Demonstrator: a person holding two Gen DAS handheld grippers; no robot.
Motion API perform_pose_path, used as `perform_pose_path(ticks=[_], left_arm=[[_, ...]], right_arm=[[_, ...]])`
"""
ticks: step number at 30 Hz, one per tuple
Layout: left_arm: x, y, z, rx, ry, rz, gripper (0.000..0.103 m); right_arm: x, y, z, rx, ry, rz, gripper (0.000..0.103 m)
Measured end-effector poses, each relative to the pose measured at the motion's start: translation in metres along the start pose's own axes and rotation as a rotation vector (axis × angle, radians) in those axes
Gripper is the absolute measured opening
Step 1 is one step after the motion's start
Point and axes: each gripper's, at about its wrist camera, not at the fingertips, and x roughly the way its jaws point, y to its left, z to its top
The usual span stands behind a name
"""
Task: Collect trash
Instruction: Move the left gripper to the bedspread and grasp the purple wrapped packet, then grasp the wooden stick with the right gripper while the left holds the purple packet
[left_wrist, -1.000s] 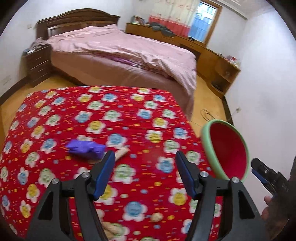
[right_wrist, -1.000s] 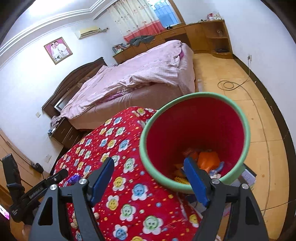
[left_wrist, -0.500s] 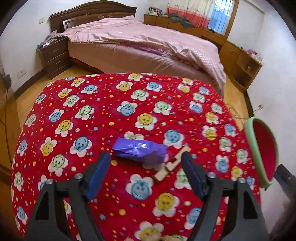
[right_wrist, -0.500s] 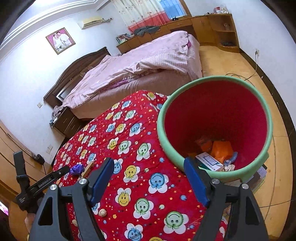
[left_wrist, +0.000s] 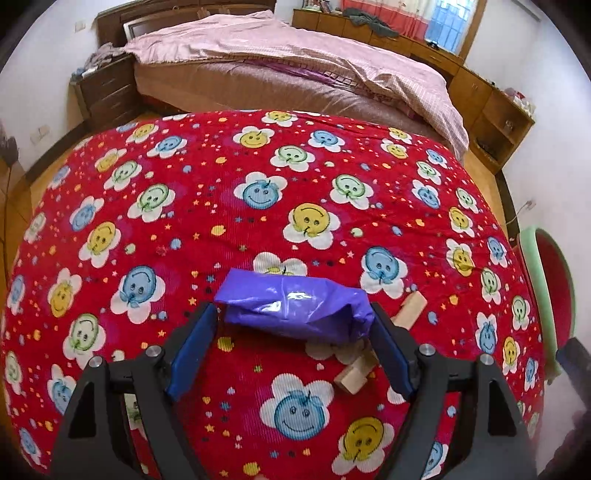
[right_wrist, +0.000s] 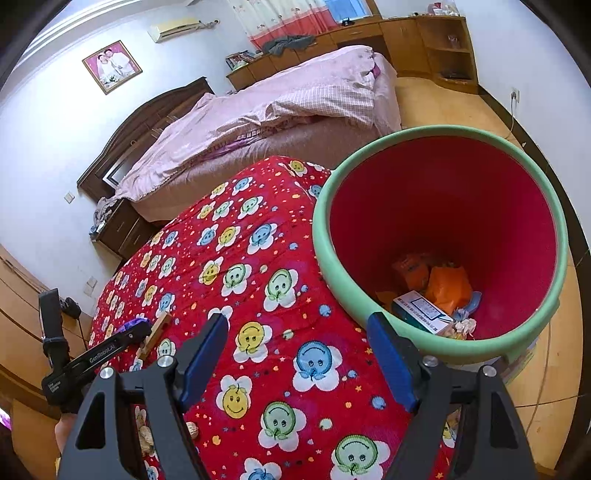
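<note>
A crumpled purple wrapper (left_wrist: 295, 310) lies on the red flowered cloth (left_wrist: 258, 166). My left gripper (left_wrist: 293, 334) is open, its blue fingers on either side of the wrapper, close to both ends. A wooden stick (left_wrist: 380, 343) lies just right of the wrapper. In the right wrist view my right gripper (right_wrist: 297, 345) is open and empty above the cloth, beside the red bin with a green rim (right_wrist: 436, 240), which holds several pieces of trash. The left gripper body (right_wrist: 92, 360) shows at far left there, by the wrapper (right_wrist: 135, 325).
The bin's rim (left_wrist: 535, 288) stands past the cloth's right edge. Peanut shells (right_wrist: 146, 435) lie near the front left. A pink-covered bed (left_wrist: 295, 62), a nightstand (left_wrist: 105, 92) and wooden cabinets (left_wrist: 491, 110) lie beyond. A cable (right_wrist: 543, 369) runs over the floor.
My left gripper has moved forward to the purple wrapper, which now sits between its open fingers. My right gripper has drawn back a little from the bin.
</note>
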Motion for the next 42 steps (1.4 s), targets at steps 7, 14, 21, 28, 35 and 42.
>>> perform_pose_path(ticks=[7,14,21,28,35,42], left_arm=[[-0.004,0.002,0.000,0.009,-0.028,-0.028,0.071],[-0.027,0.019,-0.008,-0.047,-0.063,-0.056,0.070],[-0.053,0.043,-0.021,-0.095,-0.091,-0.030,0.070],[-0.070,0.064,-0.038,-0.112,-0.113,0.011,0.070],[-0.078,0.089,-0.046,-0.173,-0.133,0.022,0.070],[-0.082,0.104,-0.050,-0.211,-0.146,0.009,0.070]], right_arm=[[0.007,0.007,-0.002,-0.014,0.019,0.004,0.080],[0.012,0.025,-0.003,-0.050,0.037,0.010,0.080],[0.021,0.056,-0.008,-0.112,0.070,0.032,0.080],[0.036,0.095,-0.022,-0.176,0.120,0.060,0.080],[0.059,0.143,-0.039,-0.245,0.155,0.076,0.076],[0.089,0.173,-0.050,-0.223,0.197,0.065,0.068]])
